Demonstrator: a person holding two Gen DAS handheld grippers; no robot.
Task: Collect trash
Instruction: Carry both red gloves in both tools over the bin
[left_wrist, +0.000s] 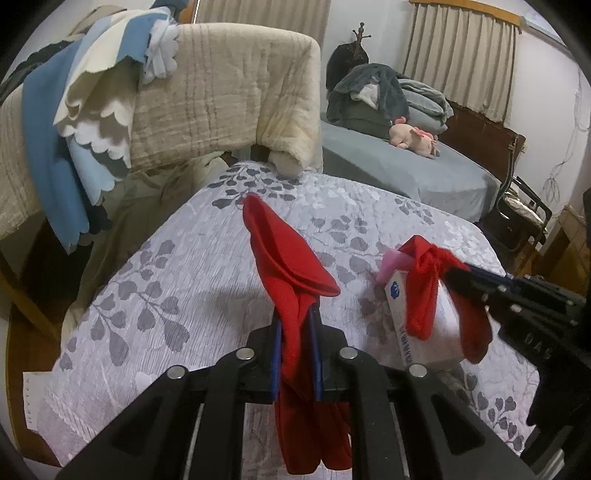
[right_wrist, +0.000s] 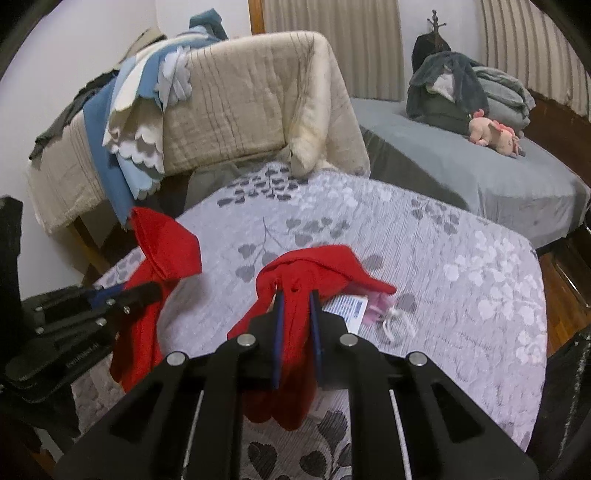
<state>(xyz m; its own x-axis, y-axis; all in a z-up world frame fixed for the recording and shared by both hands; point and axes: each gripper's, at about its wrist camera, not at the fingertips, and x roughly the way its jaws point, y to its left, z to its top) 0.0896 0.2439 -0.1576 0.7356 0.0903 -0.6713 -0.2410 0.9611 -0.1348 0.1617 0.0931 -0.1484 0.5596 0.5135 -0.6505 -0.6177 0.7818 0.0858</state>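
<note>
Both grippers hold the red bag above the table. Your left gripper (left_wrist: 295, 314) is clamped on one red handle (left_wrist: 291, 266) of the bag, which stands up out of the jaws and hangs down below them. Your right gripper (right_wrist: 295, 306) is pinched on the other handle (right_wrist: 314, 266), the cloth bunched between its pads and lifted clear of the surface.

The step in hand appears to be opening the red bag to take trash. The likely trash — a white carton (left_wrist: 421, 325) with blue print and a pink scrap with white cord (right_wrist: 384, 310) — lies on the table just under and beyond the right handle. The next move, by this reading, calls for you to draw the two handles apart so the mouth gapes, while keeping both grips firm.

The surface is a table under a grey leaf-patterned cloth (right_wrist: 461, 258). Behind it stands a quilt-draped chair (left_wrist: 229, 92) — beyond that a grey bed (right_wrist: 498, 177) with a pink plush toy (right_wrist: 495, 136), curtains behind.
</note>
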